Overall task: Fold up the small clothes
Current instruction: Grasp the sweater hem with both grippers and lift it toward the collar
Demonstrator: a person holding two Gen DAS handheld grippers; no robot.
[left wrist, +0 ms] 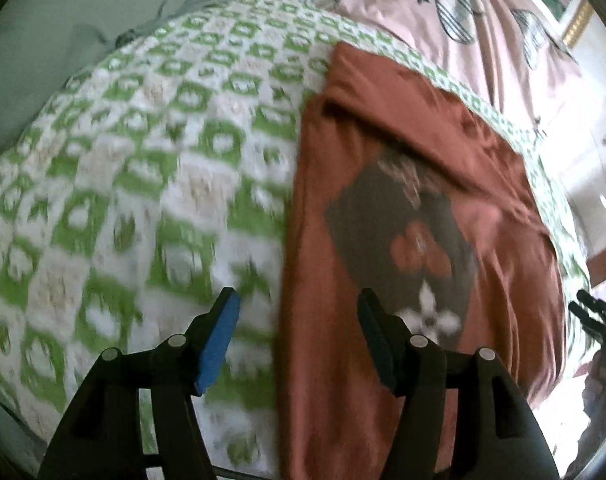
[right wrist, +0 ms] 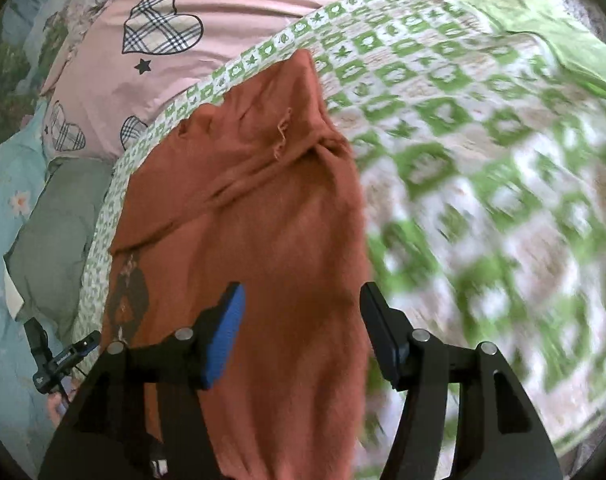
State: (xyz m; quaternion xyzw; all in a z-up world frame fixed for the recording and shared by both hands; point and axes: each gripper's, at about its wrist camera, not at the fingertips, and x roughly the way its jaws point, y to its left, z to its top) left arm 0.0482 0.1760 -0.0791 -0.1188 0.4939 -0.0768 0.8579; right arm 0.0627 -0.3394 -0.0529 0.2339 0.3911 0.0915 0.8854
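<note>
A rust-orange small shirt (left wrist: 403, 184) with a dark printed square on it lies partly folded on a green-and-white patterned blanket (left wrist: 151, 152). My left gripper (left wrist: 297, 300) is open and empty, above the shirt's left edge. In the right wrist view the shirt (right wrist: 263, 220) lies with a sleeve folded over its upper part, on the blanket (right wrist: 483, 160). My right gripper (right wrist: 301, 296) is open and empty, above the shirt's lower right part. The other gripper (right wrist: 59, 360) shows at the lower left.
A pink duvet with plaid hearts (right wrist: 163, 40) lies beyond the blanket, also in the left wrist view (left wrist: 483, 20). A grey-green cloth (right wrist: 59, 232) and a light blue flowered sheet (right wrist: 7, 208) lie at the left. A plain green cloth (right wrist: 543, 28) lies far right.
</note>
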